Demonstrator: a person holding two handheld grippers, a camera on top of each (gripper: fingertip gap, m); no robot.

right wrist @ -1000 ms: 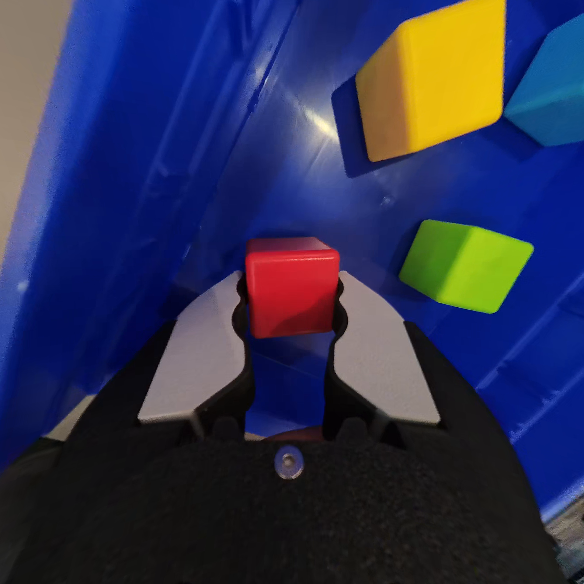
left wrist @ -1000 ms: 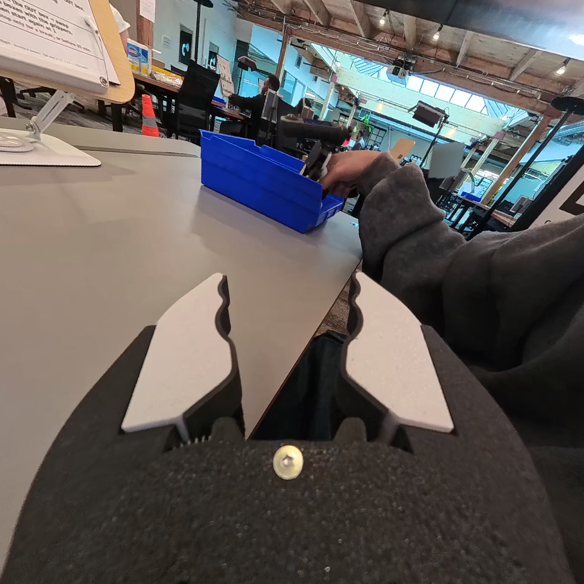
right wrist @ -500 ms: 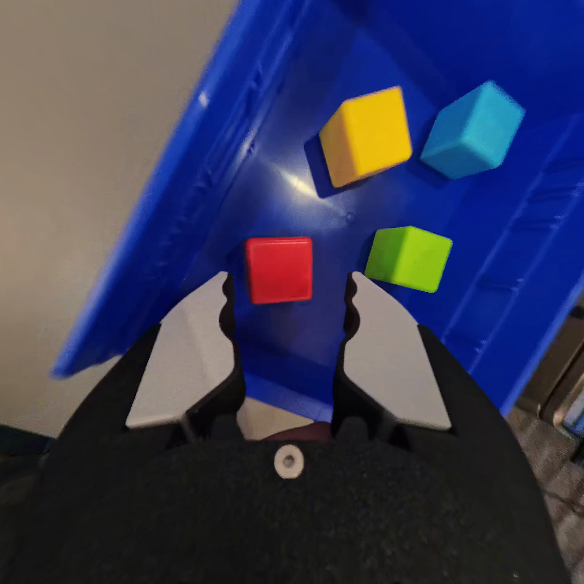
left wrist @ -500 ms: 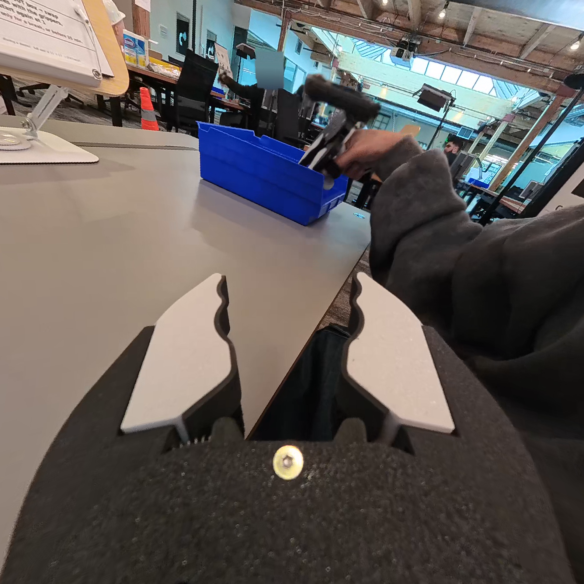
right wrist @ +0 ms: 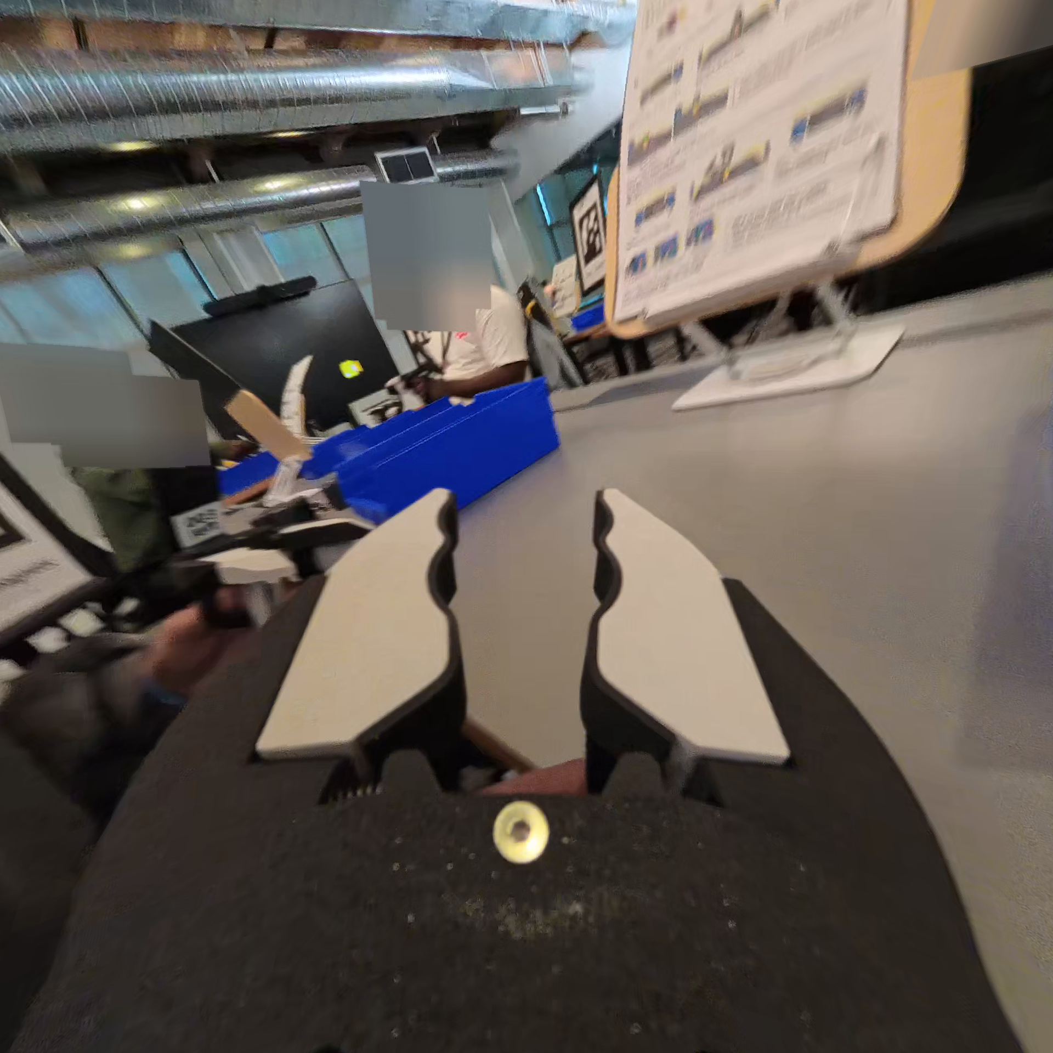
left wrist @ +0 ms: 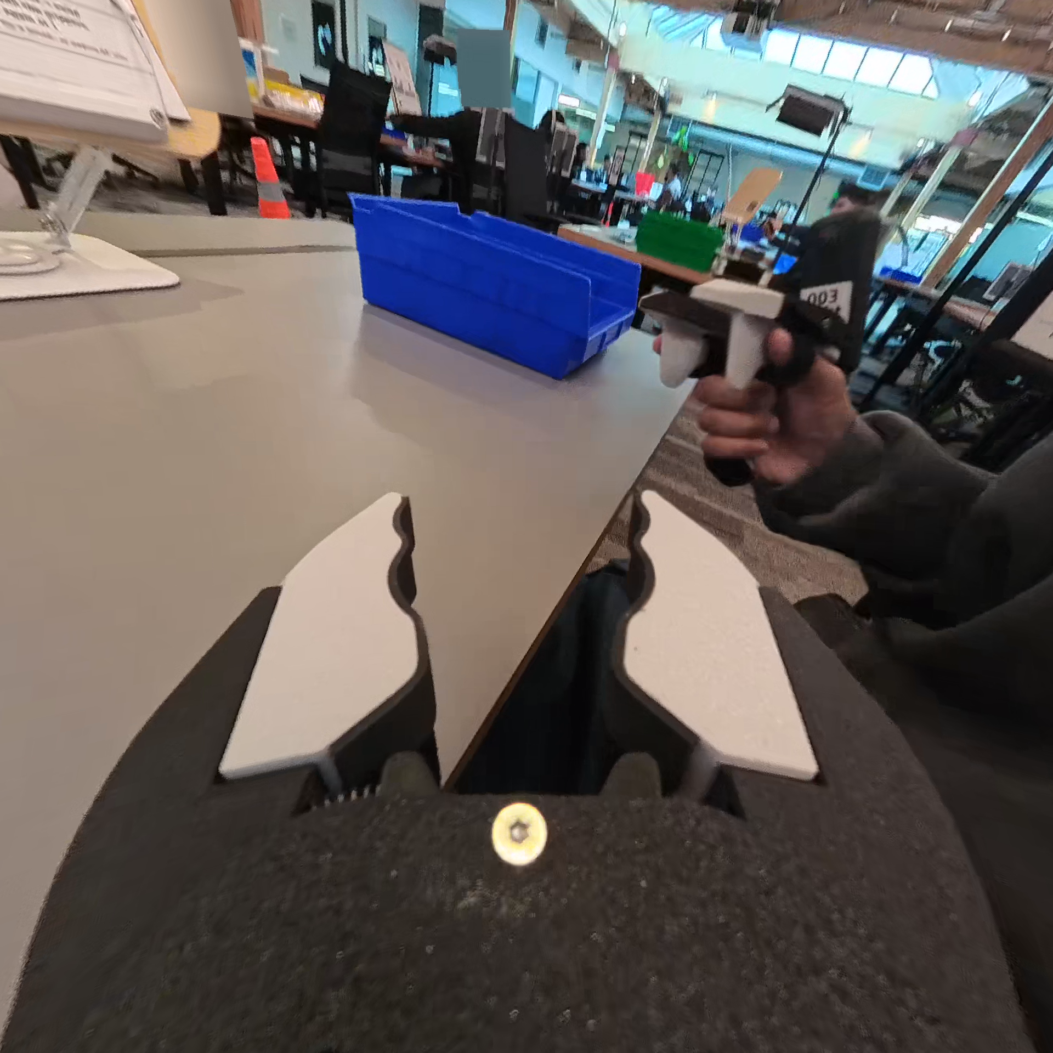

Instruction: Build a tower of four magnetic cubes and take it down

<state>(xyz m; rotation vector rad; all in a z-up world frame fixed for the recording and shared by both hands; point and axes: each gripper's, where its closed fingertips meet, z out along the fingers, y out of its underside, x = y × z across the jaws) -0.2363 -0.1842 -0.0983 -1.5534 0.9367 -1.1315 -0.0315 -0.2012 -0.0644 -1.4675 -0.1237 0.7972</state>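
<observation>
The left hand-held gripper, black-bodied with two pale grey scalloped fingers, has its jaws spread wide with nothing between them. Ahead and to its right, the person's right hand, in a dark grey sleeve, grips the handle of the right hand-held gripper, held level, whose matching grey fingers also stand apart and empty.

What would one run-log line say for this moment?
left gripper: open, empty | right gripper: open, empty, outside blue bin | cubes: not visible | table: no tower
</observation>
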